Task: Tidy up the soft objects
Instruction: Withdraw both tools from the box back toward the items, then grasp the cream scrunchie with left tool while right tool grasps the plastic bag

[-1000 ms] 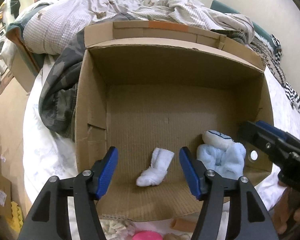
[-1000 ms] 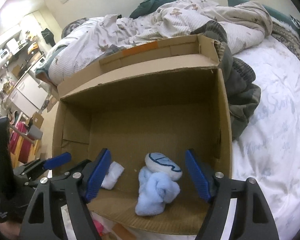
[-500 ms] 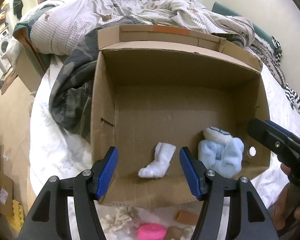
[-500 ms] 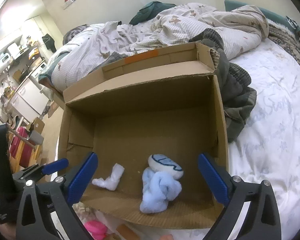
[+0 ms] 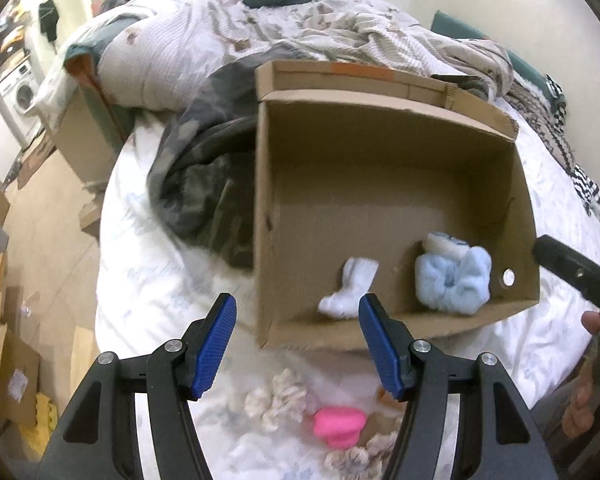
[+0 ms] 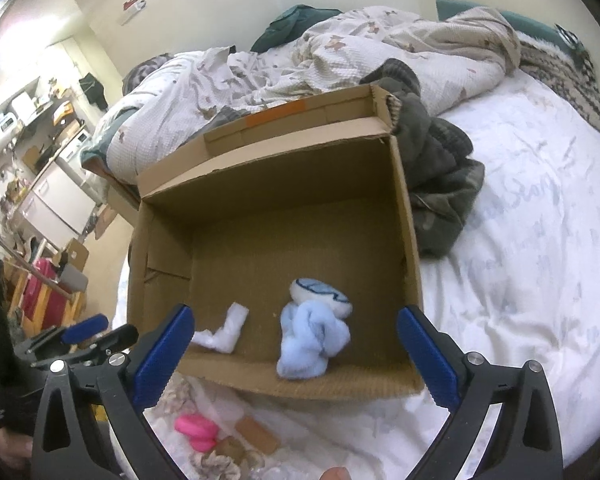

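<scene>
We look down past our two hand-held grippers at an open box (image 5: pixel 384 148) on a bed (image 6: pixel 540 240), with a white sock (image 5: pixel 350 286) and a pale blue sock bundle (image 5: pixel 454 282) lying apart on its floor by the near wall. Our left hand-held gripper (image 5: pixel 296 342) stands parted and empty, and our right hand-held gripper (image 6: pixel 294 356) has just spread wide, gripping nothing. On the sheet before the box lie a pink toy (image 5: pixel 340 426) and cream scrunchies (image 5: pixel 276 402).
</scene>
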`<state>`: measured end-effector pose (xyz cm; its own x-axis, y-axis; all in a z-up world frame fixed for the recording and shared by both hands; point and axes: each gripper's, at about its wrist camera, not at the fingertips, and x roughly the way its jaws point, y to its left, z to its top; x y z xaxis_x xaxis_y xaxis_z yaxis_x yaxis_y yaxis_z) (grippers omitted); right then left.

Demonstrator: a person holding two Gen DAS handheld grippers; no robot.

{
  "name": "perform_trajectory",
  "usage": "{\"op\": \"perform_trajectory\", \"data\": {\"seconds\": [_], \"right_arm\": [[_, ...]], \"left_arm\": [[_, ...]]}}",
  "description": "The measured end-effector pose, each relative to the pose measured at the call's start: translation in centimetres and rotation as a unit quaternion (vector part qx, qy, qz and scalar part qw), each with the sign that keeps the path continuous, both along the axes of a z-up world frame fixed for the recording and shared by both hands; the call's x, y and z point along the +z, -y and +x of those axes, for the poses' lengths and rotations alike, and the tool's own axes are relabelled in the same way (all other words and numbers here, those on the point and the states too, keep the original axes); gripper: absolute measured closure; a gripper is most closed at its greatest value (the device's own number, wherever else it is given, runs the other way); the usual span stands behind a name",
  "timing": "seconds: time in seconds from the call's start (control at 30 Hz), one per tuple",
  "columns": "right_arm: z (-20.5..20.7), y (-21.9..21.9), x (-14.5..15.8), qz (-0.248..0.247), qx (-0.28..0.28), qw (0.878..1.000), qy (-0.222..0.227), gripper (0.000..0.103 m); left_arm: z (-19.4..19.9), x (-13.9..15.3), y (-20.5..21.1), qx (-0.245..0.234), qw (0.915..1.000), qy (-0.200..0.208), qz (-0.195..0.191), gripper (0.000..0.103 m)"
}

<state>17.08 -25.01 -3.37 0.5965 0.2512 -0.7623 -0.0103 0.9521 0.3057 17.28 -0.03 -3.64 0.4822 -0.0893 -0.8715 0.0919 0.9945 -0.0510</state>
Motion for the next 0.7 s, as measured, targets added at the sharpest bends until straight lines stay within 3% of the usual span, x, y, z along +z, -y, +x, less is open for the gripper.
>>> {"op": "perform_trajectory", "data": {"seconds": [0.2,0.43,0.6,0.7], "right_arm": [[-1.4,0.6,-0.1,0.009,-0.023,1.0,-0.018,0.0],[-3.8,0.1,-0.8,0.032,-0.001,0.999,-0.037,0.0],[-4.9,-0.8,-2.7,0.051,0.026,0.995,-0.077,0.0],[-5.2,-1.3,-3.6,0.054,0.031,0.994,-0.094,0.0]], "left_arm": [[-1.8,0.3,-1.7,0.023,0.9997,-0.003,-0.009,0.042],[-3.1,-0.1,-4.6,0.063,0.998,0.006,0.003,0.042],[-3.2,-2.3,-7.5,0.085,0.9954,-0.04,-0.016,0.042],[-2.9,-4.5,-8.3,0.093,0.9905,-0.093,-0.041,0.042]]}}
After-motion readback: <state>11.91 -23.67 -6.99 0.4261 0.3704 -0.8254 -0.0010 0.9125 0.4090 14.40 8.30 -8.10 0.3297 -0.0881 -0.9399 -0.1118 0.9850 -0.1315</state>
